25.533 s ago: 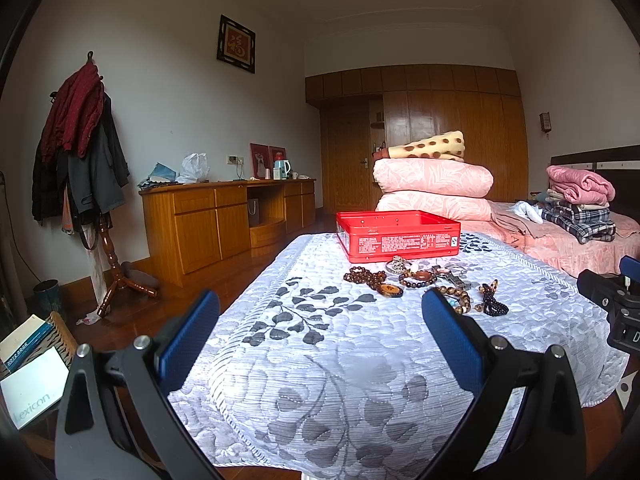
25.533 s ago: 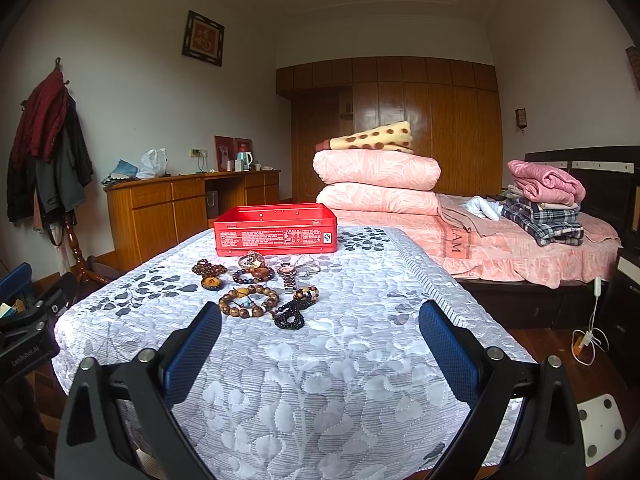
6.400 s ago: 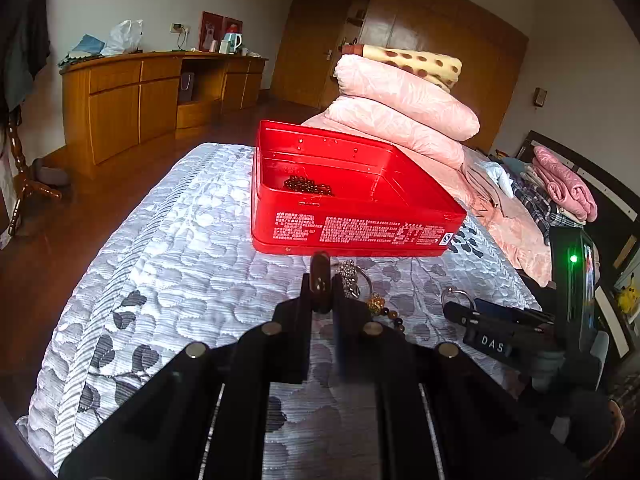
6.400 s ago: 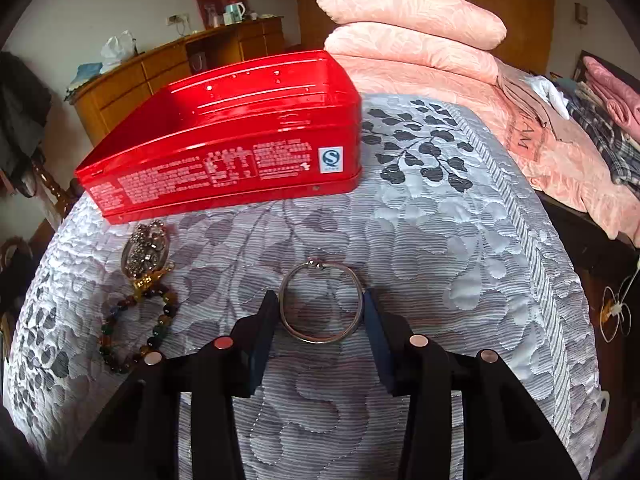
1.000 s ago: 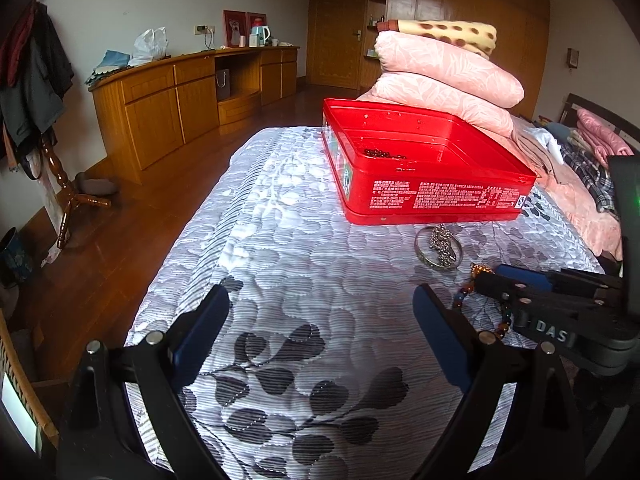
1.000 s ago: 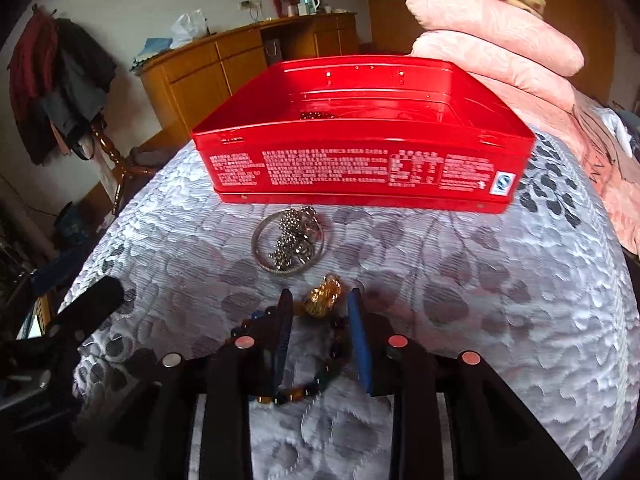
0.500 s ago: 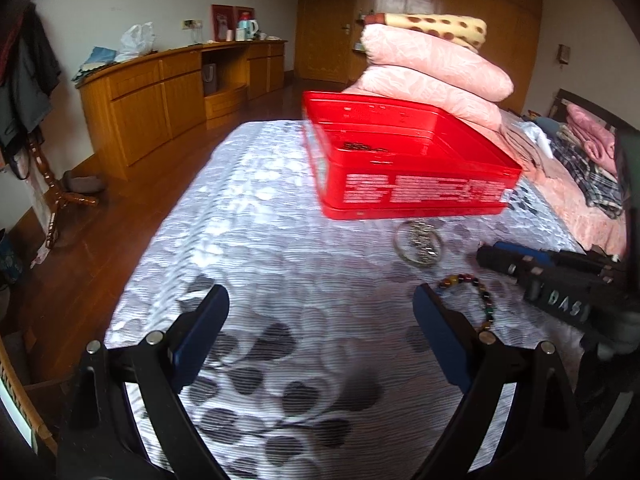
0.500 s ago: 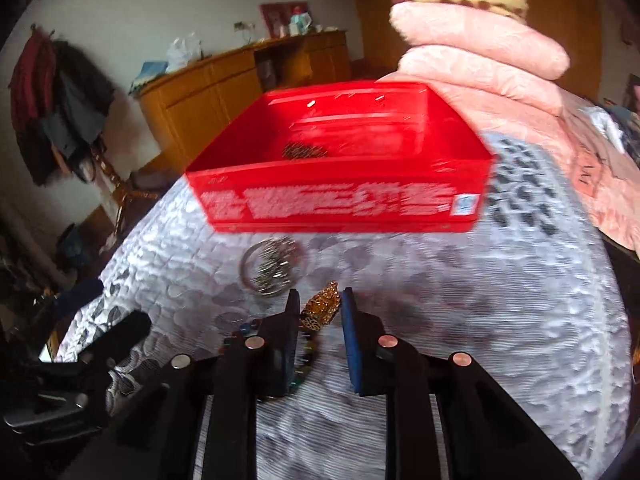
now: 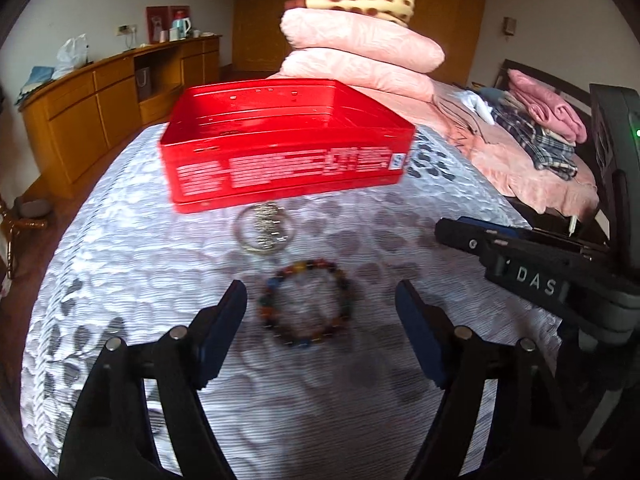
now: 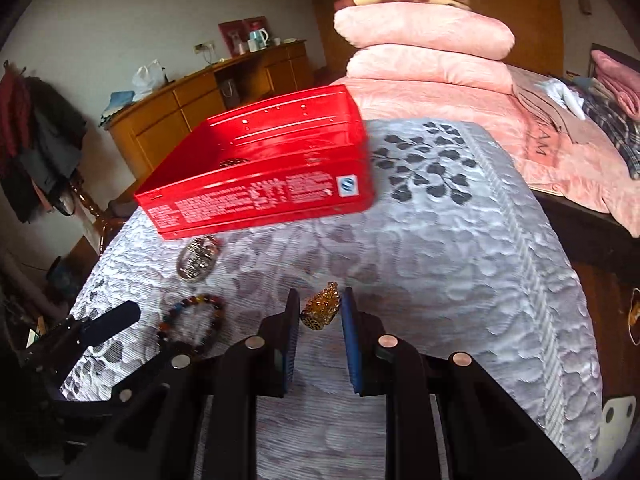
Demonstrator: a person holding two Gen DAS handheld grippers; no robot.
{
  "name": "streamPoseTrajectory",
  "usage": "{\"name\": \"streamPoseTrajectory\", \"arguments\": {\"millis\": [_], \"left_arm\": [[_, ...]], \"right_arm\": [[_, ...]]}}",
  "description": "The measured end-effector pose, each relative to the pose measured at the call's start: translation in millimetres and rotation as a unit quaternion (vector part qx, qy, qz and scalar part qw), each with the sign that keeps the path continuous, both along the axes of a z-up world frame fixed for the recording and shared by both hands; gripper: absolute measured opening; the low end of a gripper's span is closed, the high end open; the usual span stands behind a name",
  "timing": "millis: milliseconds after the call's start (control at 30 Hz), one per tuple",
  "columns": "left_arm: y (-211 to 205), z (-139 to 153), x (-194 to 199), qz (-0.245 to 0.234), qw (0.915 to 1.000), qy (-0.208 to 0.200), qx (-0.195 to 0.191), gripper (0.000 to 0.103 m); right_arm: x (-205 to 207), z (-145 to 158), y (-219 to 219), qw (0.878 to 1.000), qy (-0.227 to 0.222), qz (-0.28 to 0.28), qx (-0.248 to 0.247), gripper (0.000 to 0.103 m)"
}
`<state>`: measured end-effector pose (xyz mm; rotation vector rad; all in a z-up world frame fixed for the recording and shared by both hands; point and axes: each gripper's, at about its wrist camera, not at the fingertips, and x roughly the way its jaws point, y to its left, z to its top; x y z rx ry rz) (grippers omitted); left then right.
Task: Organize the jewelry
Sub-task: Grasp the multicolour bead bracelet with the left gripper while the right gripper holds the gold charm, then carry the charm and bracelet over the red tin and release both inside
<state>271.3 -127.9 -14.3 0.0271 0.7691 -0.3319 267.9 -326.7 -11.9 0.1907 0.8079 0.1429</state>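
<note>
My left gripper (image 9: 320,320) has just been narrowing, fingers not yet touching the beaded bracelet (image 9: 306,306) between them on the bedspread (image 9: 340,420). My right gripper (image 10: 320,312) clamps the gold charm (image 10: 322,306), lifted since a second ago; red tin (image 10: 256,176) next.

Soft, even daylight; motion-blurred throughout, worst beyond each gripper; bowed by fisheye, black vignette in corners.
</note>
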Motion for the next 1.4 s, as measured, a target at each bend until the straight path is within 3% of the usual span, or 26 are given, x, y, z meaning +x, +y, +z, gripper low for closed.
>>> {"name": "streamPoseTrajectory", "arguments": {"millis": [100,300,367,400,533,900,1400], "left_arm": [[-13,-3,4,-0.010,0.9999,0.005,0.002,0.064],[-22,-18,18,-0.012,0.9985,0.053,0.007,0.047],[-22,-25,24,-0.013,0.9971,0.074,0.002,0.030],[-21,-25,25,-0.008,0.9972,0.074,0.000,0.028],[-16,-26,27,0.005,0.9971,0.076,-0.008,0.007],[22,1,13,0.024,0.9971,0.036,-0.062,0.007],[69,67,15,0.052,0.9912,-0.046,-0.112,0.007]], "right_arm": [[-3,-4,-4,1.000,0.002,-0.002,0.006,0.021],[-4,-7,-4,1.000,0.000,0.006,0.018,0.021],[-4,-7,-3,1.000,0.000,0.008,0.021,0.021],[-4,-8,-3,1.000,0.000,0.008,0.022,0.021],[-3,-10,-1,1.000,0.003,0.009,0.022,0.021],[-9,5,9,1.000,-0.014,0.014,0.014,0.021],[15,55,23,0.997,-0.067,0.024,-0.012,0.021]]}}
